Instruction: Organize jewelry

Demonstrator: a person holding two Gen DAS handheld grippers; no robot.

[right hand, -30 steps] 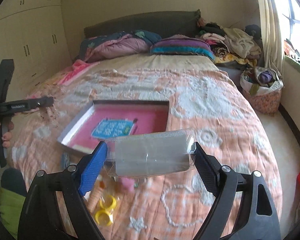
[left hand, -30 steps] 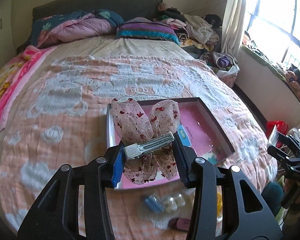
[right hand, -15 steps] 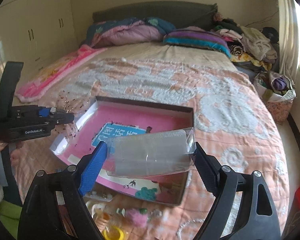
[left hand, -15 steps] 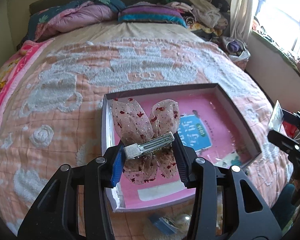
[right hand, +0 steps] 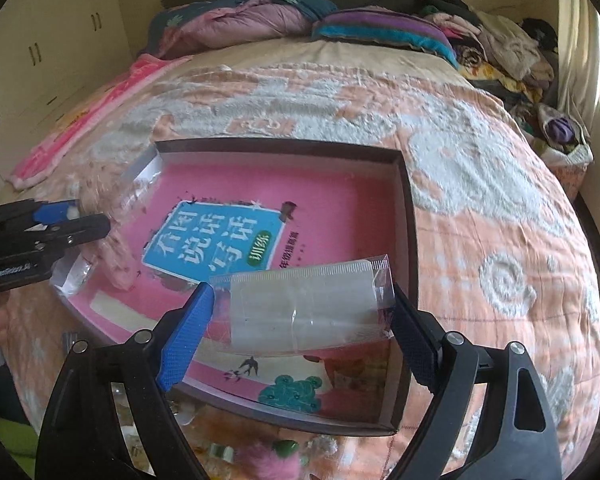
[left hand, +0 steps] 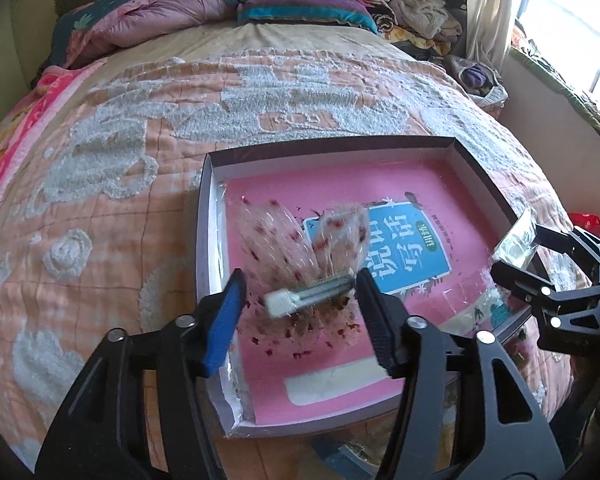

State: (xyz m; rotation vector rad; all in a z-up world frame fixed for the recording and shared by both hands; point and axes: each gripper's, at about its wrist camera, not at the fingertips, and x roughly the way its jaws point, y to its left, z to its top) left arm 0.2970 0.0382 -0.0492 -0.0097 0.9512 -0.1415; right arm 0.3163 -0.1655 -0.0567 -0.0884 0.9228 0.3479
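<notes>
A shallow box [left hand: 480, 168] with a pink printed bottom lies on the bed; it also shows in the right wrist view [right hand: 406, 216]. My left gripper [left hand: 300, 312] is open over the box's left part. A sheer pink bow hair clip [left hand: 300, 248] with red specks and a metal clasp is blurred between the jaws, touching only the right finger. My right gripper [right hand: 300, 312] is shut on a clear plastic packet [right hand: 304, 304] and holds it over the box's near right corner. The packet also shows at the right in the left wrist view [left hand: 516, 240].
Small trinkets, a yellow ring and a pink fluffy item [right hand: 268, 460] lie on the quilt in front of the box. Pillows and a folded duvet [left hand: 172, 12] lie at the headboard. Clothes are piled at the right [right hand: 504, 48]. Wardrobes stand at the left.
Both grippers moved forward over the box. My left jaws opened and the bow clip slipped loose, blurred in motion. My right gripper kept the packet.
</notes>
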